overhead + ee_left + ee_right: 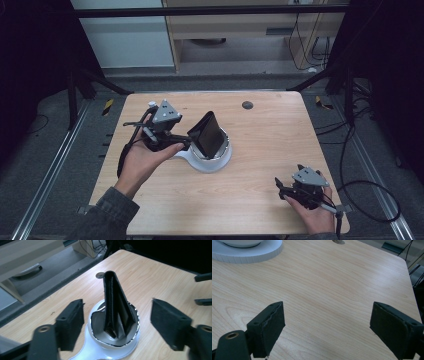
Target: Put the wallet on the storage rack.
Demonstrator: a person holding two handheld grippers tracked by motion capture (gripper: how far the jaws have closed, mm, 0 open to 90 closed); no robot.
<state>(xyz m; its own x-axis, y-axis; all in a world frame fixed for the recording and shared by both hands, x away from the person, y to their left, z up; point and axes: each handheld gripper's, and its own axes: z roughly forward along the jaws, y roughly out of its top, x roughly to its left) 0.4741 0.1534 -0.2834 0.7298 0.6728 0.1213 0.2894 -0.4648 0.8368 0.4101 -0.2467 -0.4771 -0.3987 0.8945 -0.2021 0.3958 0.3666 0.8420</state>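
Wallet (208, 134) stands in the white bowl (220, 159), folded, spine up, lower edges inside the rim, leaning toward the bowl's far-left side. The bowl sits on a white base (186, 156) near the middle of the table (260, 150). I use the bowl as my landmark.

Left gripper (186, 142): just left of the bowl, jaws pointing at the wallet. In the left gripper view its pads (71, 323) stand wide apart on either side of the wallet (116, 307), with clear gaps on both sides; no contact. So it is open and holds nothing. The wallet stands on its own against the bowl (132, 340) wall.

Right gripper (280, 189): well apart from the bowl, at the near right corner of the table, hand resting on the surface. In the right gripper view its pads (270, 326) are spread with only bare wood between them; a part of the white base (257, 253) shows at the upper left. Open, empty.

My reading of progress: the placing of the wallet into the bowl looks done, since it rests inside and is released. What seems left is to draw the left gripper clear without knocking the wallet, which stands tall and tilted and could tip out. I cannot tell whether a further step is meant for the right gripper.

A small dark round inset (247, 105) lies beyond the bowl near the far edge, untouched.
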